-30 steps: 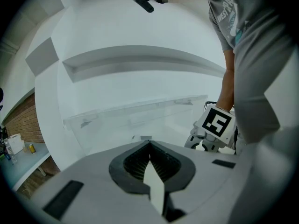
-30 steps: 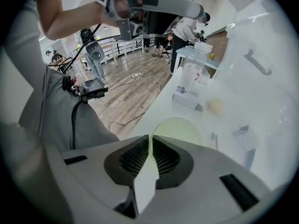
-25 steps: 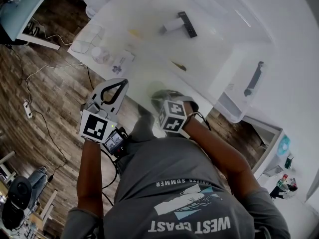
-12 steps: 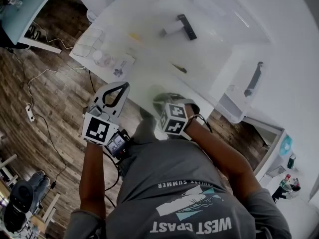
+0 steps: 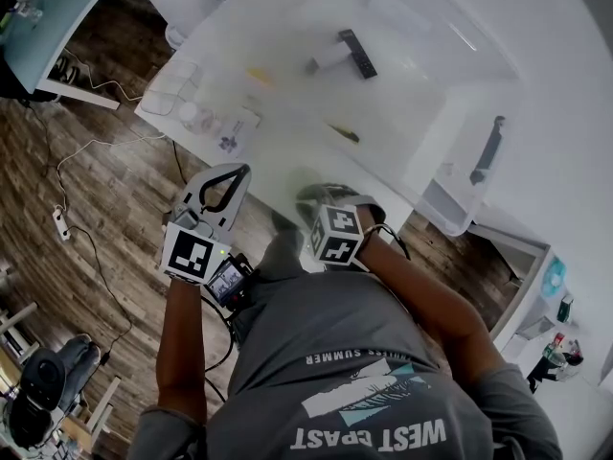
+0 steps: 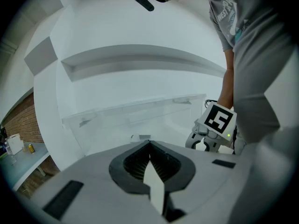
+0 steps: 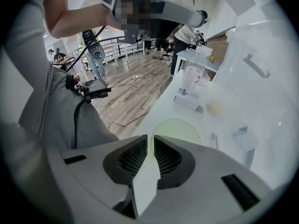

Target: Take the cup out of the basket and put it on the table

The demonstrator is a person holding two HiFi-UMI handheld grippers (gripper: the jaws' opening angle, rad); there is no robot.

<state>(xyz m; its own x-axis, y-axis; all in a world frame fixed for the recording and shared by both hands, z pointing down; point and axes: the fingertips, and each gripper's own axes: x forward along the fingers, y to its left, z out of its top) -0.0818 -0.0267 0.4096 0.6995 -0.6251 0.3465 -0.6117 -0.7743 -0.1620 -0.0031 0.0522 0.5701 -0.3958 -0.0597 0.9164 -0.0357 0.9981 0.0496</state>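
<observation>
Pale green round cup sits on table beyond the opening, empty right claw; left claw pressed together.

Only readable stuff was on the person's grey t-shirt: small "SUMMER" above its striped print, then big "WEST" plus what looked like "COAST" below that print. Nothing else was legible.

A white rectangular table carried a black remote control beside a small white box, a clear plastic container at one corner, and a pale green round cup near its front edge.
</observation>
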